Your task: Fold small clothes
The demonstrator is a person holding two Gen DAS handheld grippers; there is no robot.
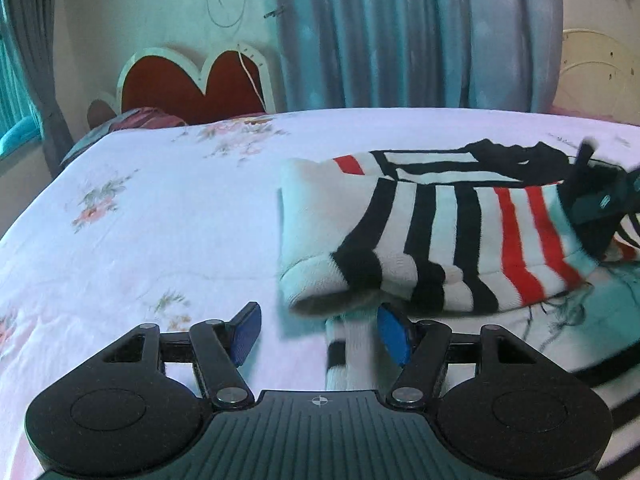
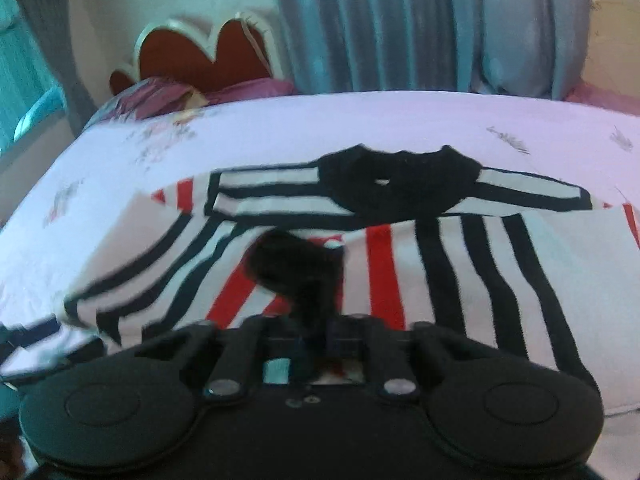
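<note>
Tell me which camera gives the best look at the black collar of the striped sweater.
The right wrist view. There the black ribbed collar of the black, white and red striped knit sweater faces the camera near the centre, whole, though a little blurred. The left wrist view shows it only at the far right, edge-on and partly behind the right claw.

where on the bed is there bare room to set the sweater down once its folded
Bare sheet lies left of the striped sweater, running toward the red headboard. A narrower strip lies between the sweater's collar and the curtain. The right side is crowded by sweater and right gripper.
</note>
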